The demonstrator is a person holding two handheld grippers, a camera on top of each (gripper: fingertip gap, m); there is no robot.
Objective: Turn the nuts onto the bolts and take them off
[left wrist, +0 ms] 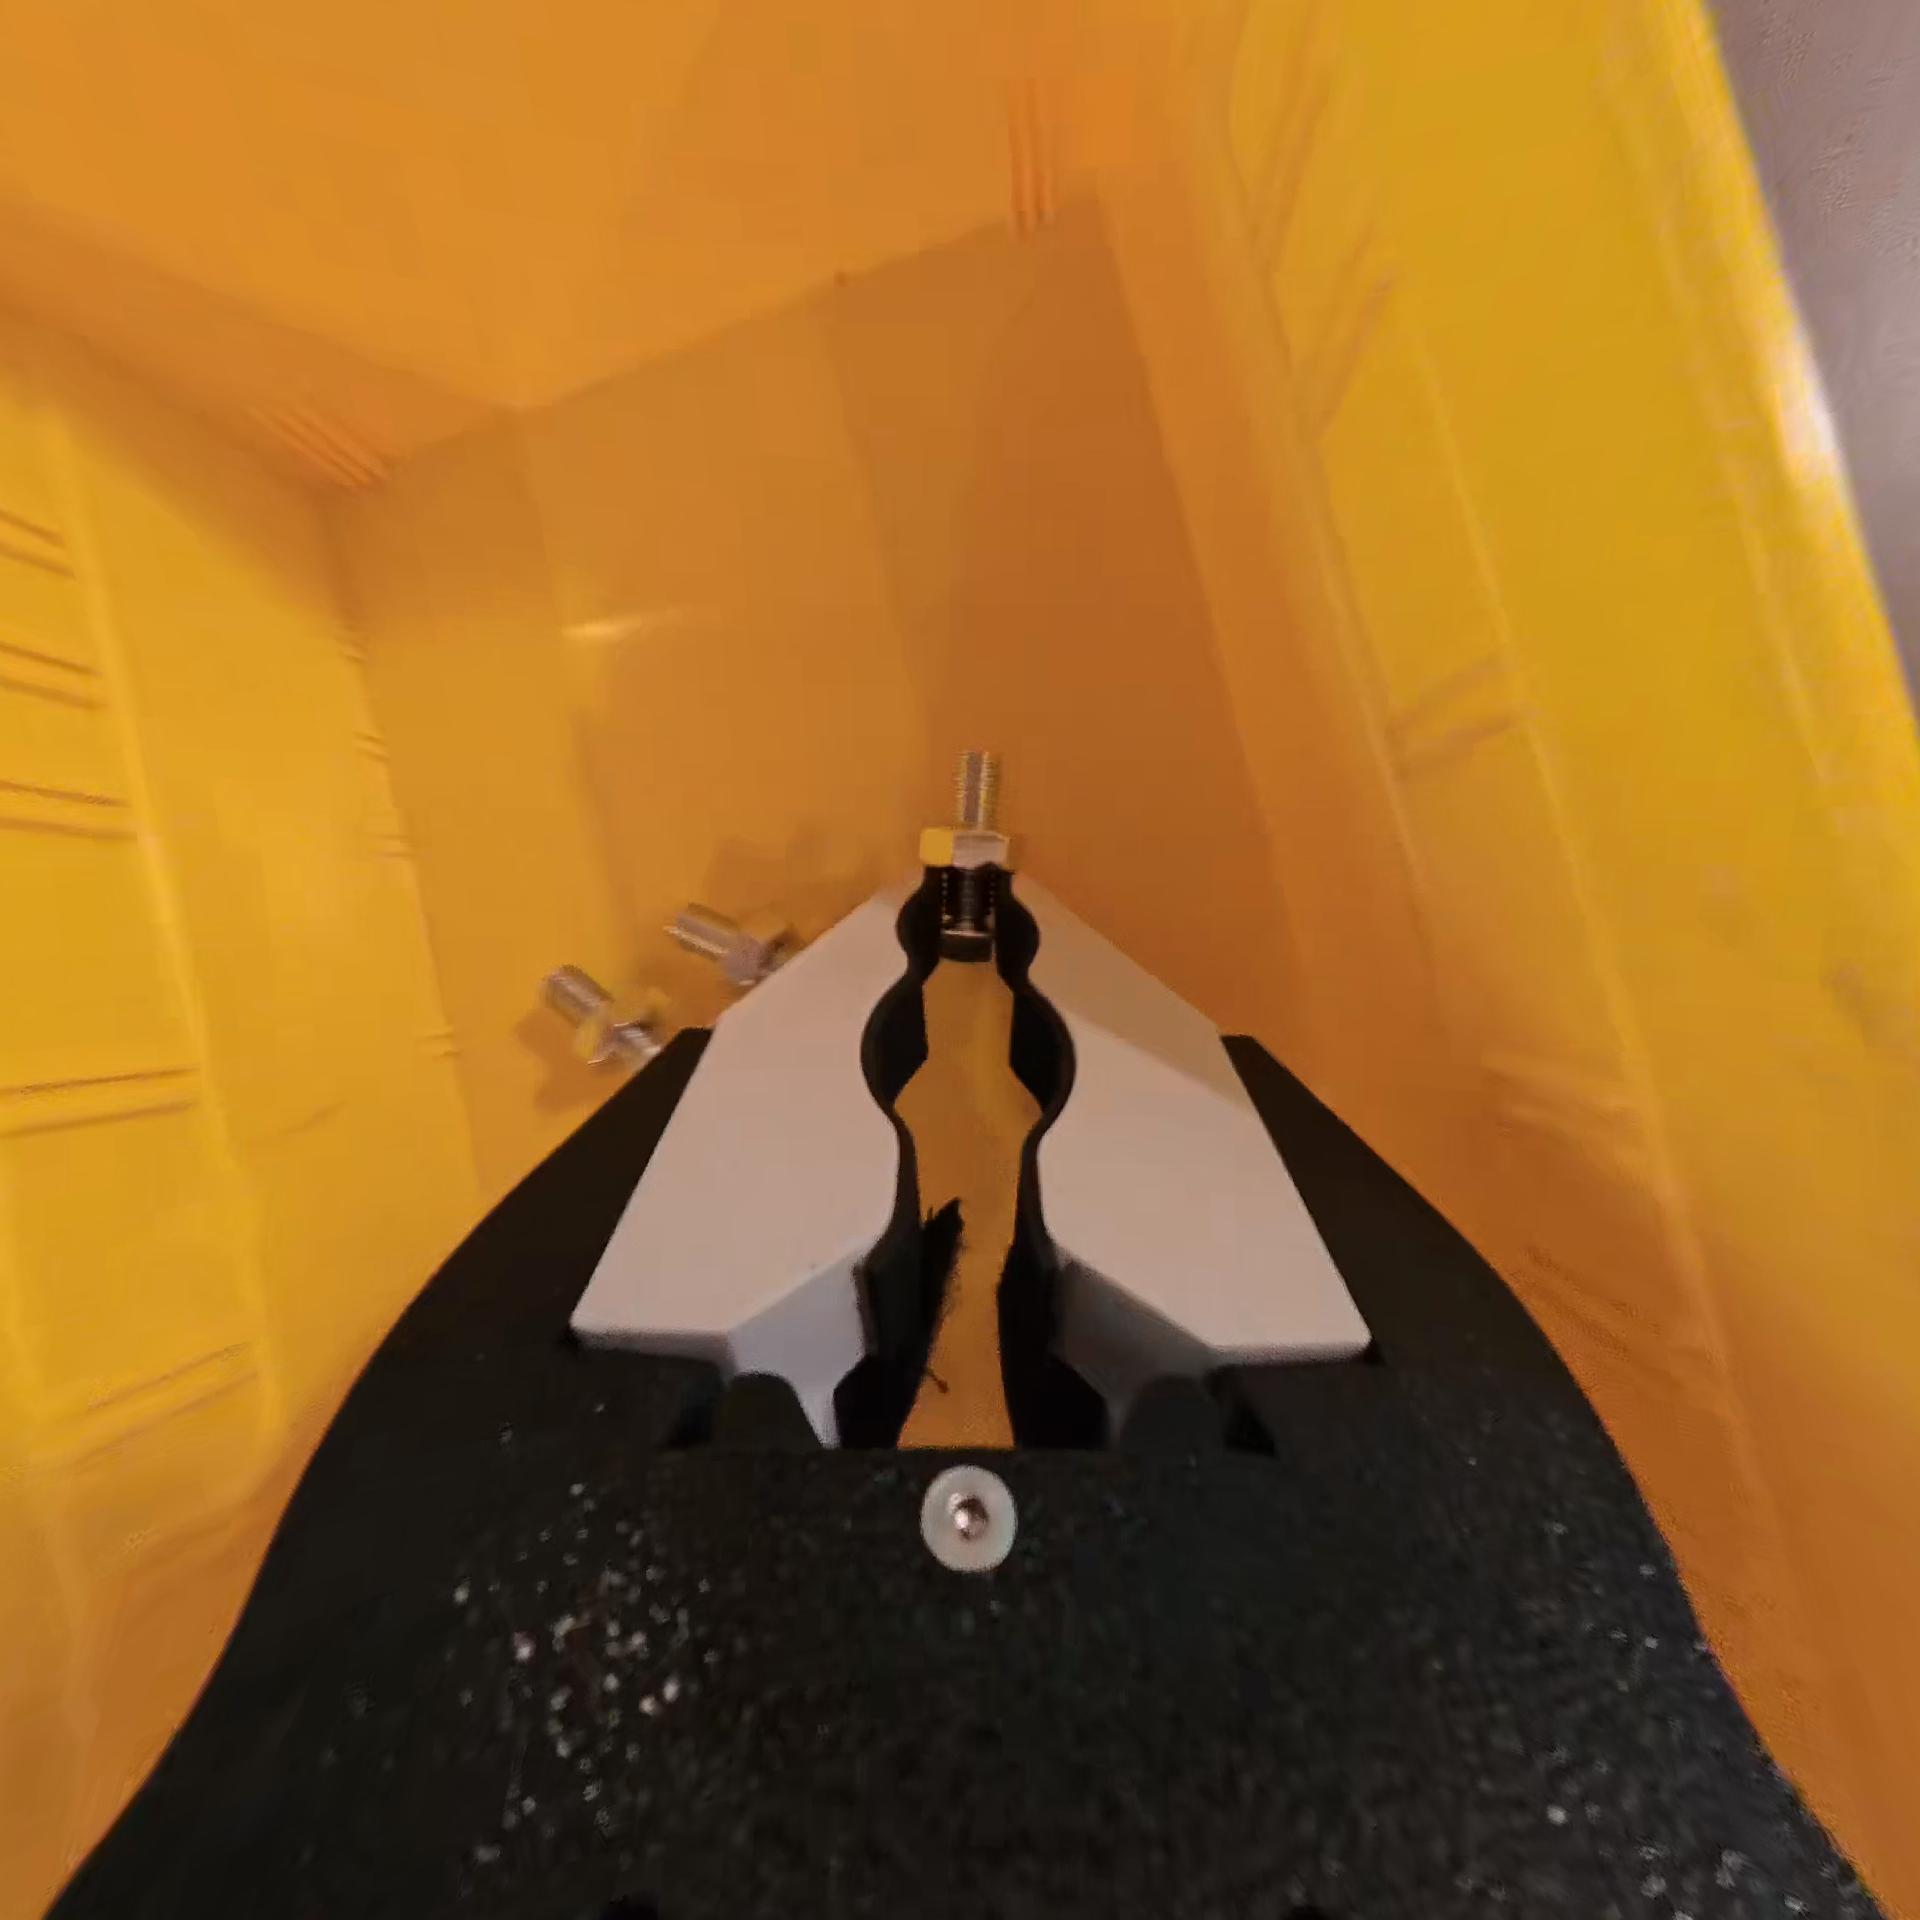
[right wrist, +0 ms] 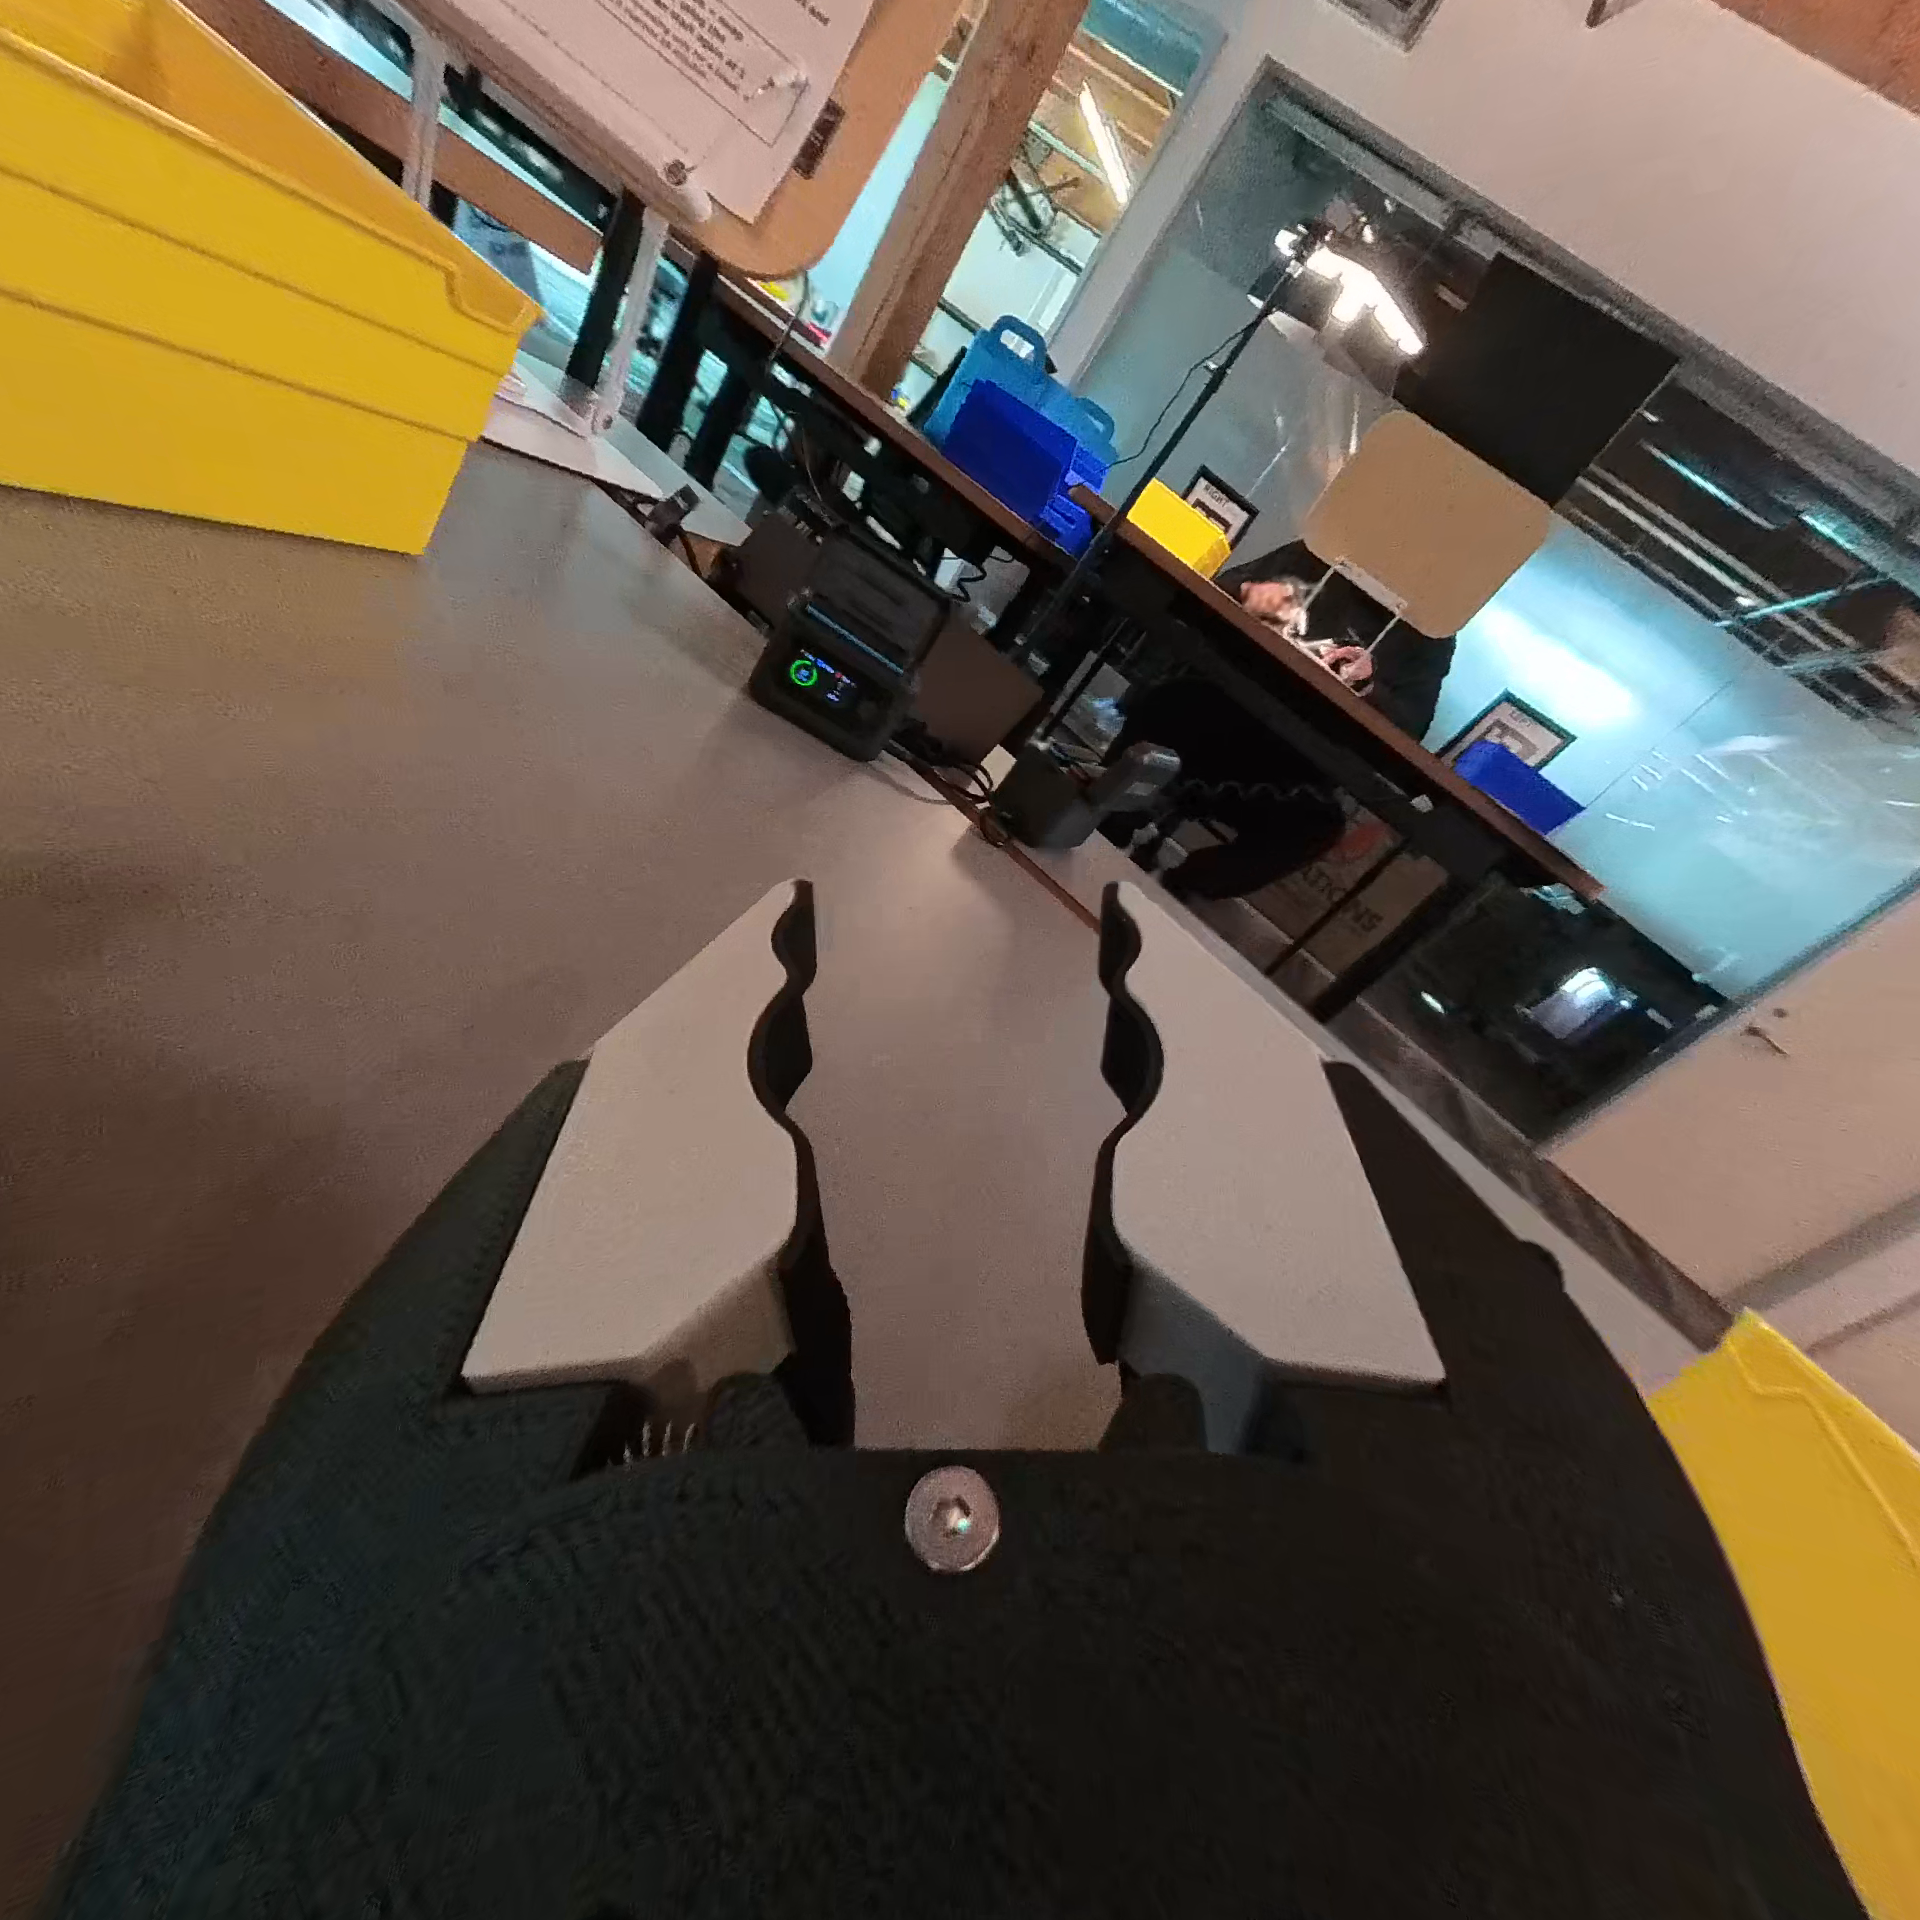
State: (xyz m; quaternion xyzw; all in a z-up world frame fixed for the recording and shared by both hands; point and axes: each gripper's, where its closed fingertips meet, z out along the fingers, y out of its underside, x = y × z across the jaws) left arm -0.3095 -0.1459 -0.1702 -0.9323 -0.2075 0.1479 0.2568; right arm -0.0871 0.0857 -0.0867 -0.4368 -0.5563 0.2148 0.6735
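Left hand-held gripper (left wrist: 968, 914): reaching down inside a yellow bin (left wrist: 1455, 727), its fingertips closed on the threaded shaft of a bolt (left wrist: 975, 831)
Held bolt: stands upright past the fingertips, threaded end up, with a nut (left wrist: 966, 844) on its shaft just above the fingertips; the bolt's head sits in the narrow gap between the black finger linings
Loose bolts: two more lie on their sides on the bin floor to the left of the gripper, one (left wrist: 727, 940) farther in and one (left wrist: 597, 1013) nearer, close to each other and partly hidden by the gripper body
Bin: yellow walls fill nearly the whole left wrist view, with ribbed ridges on the left wall; a strip of grey surface shows past its right rim
Right hand-held gripper (right wrist: 956, 904): open and empty, held low over a grey tabletop (right wrist: 312, 831), its white fingers (right wrist: 665, 1174) well apart
Yellow bins by the right gripper: one (right wrist: 208, 364) sits on the tabletop at upper left, and the corner of another (right wrist: 1808, 1507) shows at the lower right edge
Background: a small black device (right wrist: 842, 665) with a lit screen at the far edge of the tabletop, blue bins (right wrist: 1013, 426) on a long table behind it, and a seated person (right wrist: 1330, 665) in dark clothing at that table
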